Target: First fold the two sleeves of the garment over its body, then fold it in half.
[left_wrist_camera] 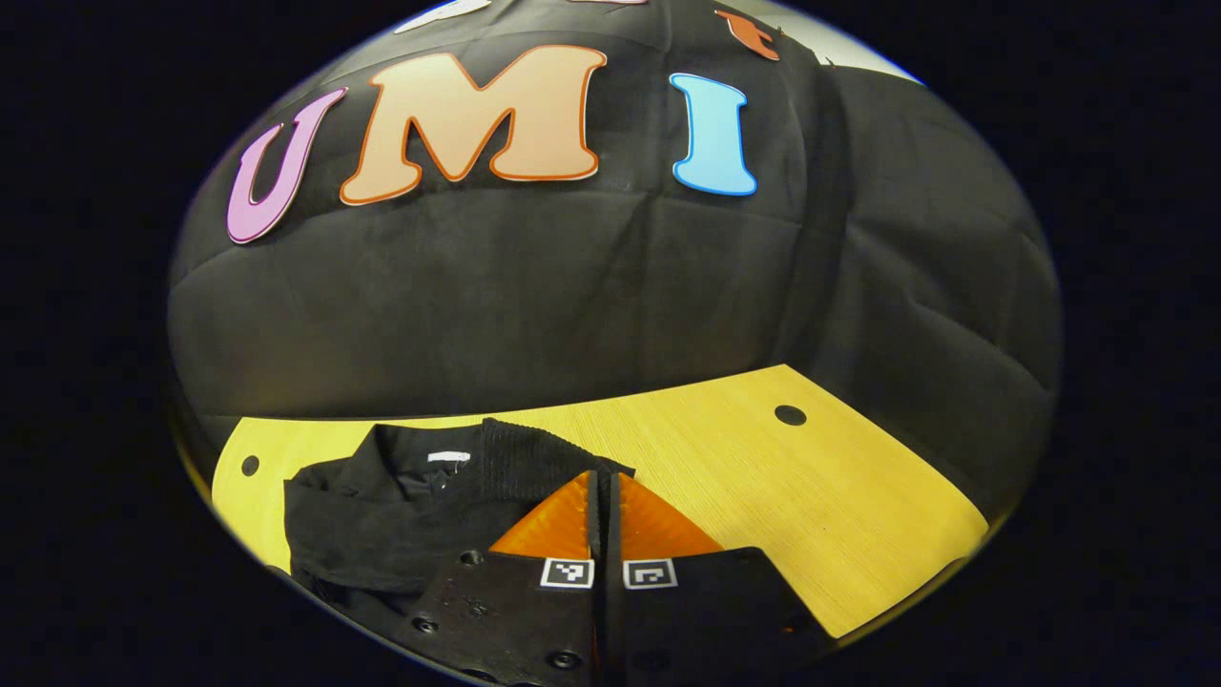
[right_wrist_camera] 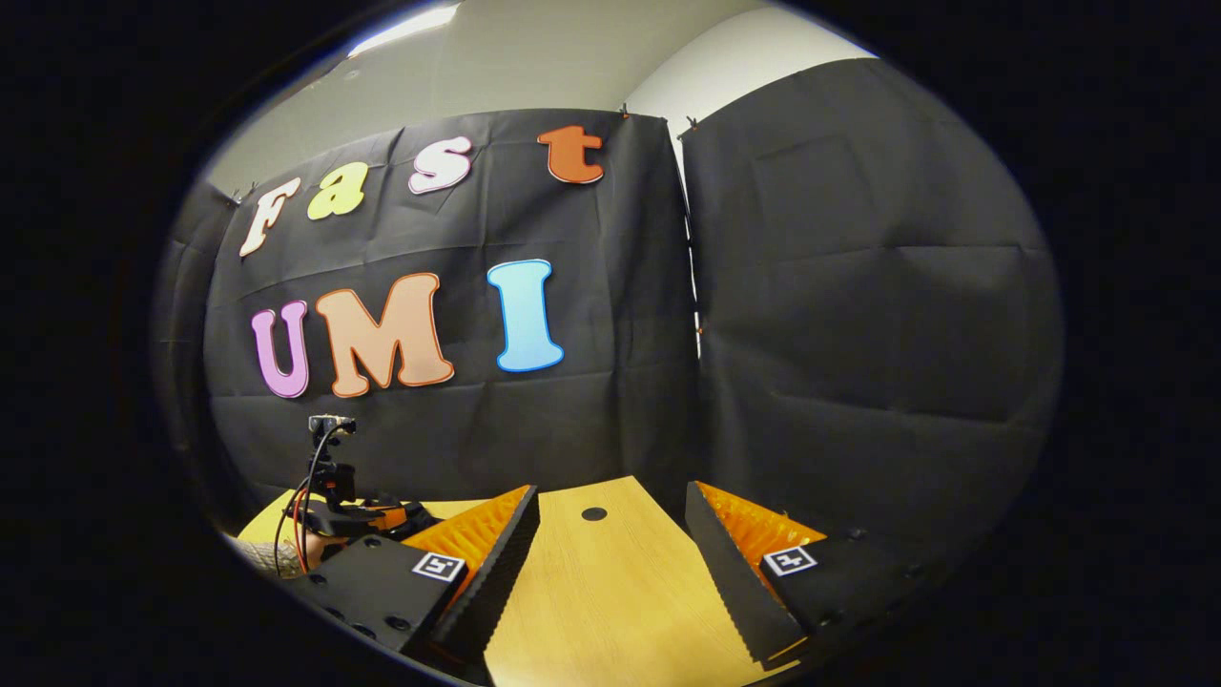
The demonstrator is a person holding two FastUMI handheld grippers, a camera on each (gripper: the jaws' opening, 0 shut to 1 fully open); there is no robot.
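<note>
Wooden table (left_wrist_camera: 811,477) carries the black garment (left_wrist_camera: 382,515) near its far-left corner, where the left gripper (left_wrist_camera: 604,496), jaws closed, may hold cloth or nothing, while the right gripper (right_wrist_camera: 610,563) gapes empty, so a one-sided lift could drag it askew.

The right gripper (right_wrist_camera: 610,563) hangs above the desk (right_wrist_camera: 610,592) with its fingers (right_wrist_camera: 496,563) spread wide and nothing between them. Bare wooden desk shows in the gap, with a dark round hole (right_wrist_camera: 593,513) near its far edge. Far off at lower left sits the left gripper (right_wrist_camera: 348,515), carrying a small camera and cables.
</note>
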